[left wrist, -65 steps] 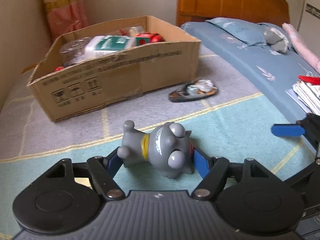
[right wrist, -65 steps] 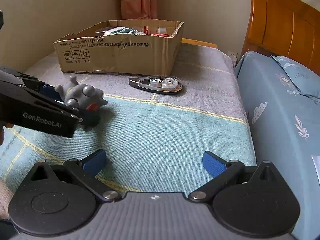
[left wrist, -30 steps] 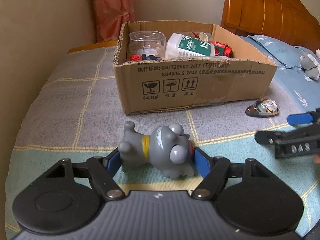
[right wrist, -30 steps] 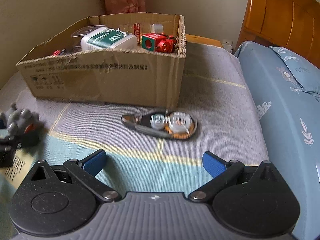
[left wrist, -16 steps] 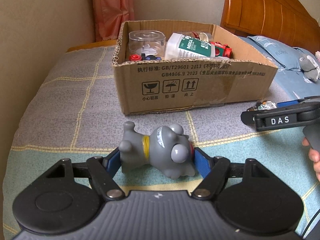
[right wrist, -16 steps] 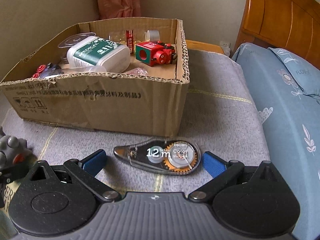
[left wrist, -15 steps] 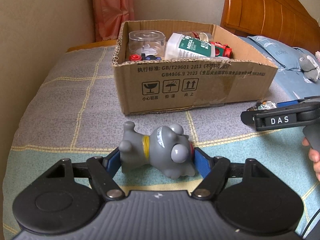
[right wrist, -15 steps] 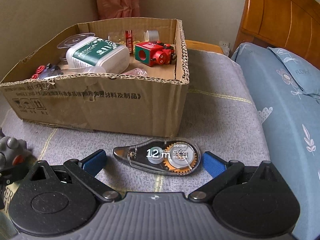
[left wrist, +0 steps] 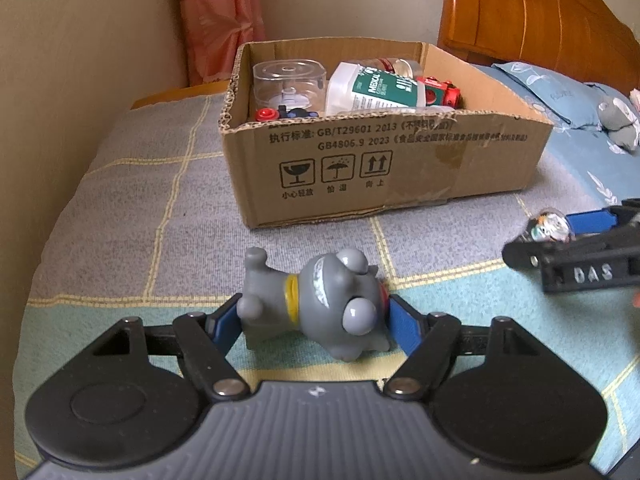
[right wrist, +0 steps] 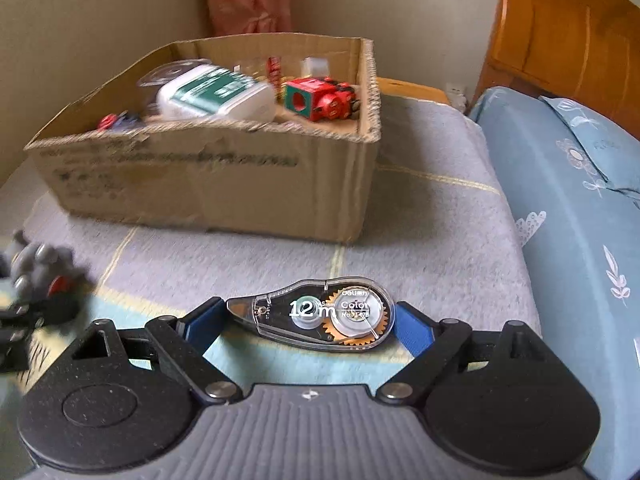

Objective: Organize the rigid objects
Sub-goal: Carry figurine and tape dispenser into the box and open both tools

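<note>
My left gripper [left wrist: 314, 322] is shut on a grey toy dog [left wrist: 316, 304] with a yellow collar, held just above the bed mat. My right gripper [right wrist: 310, 322] is shut on a clear correction tape dispenser [right wrist: 316, 312], its blue pads touching both ends. The dispenser also shows at the right of the left wrist view [left wrist: 550, 226]. The toy dog shows blurred at the left edge of the right wrist view [right wrist: 38, 266]. An open cardboard box [left wrist: 384, 160] stands beyond both grippers; it also shows in the right wrist view [right wrist: 208, 184].
The box holds a clear plastic jar [left wrist: 288, 84], a white and green bottle [left wrist: 374, 88] and a red toy [right wrist: 320, 98]. A wall and pink curtain [left wrist: 220, 16] stand behind. A wooden headboard [left wrist: 532, 12] and blue bedding [right wrist: 580, 208] lie to the right.
My right gripper has closed its fingers onto the tape dispenser and moved nearer the box. My left gripper still holds the toy dog in much the same place.
</note>
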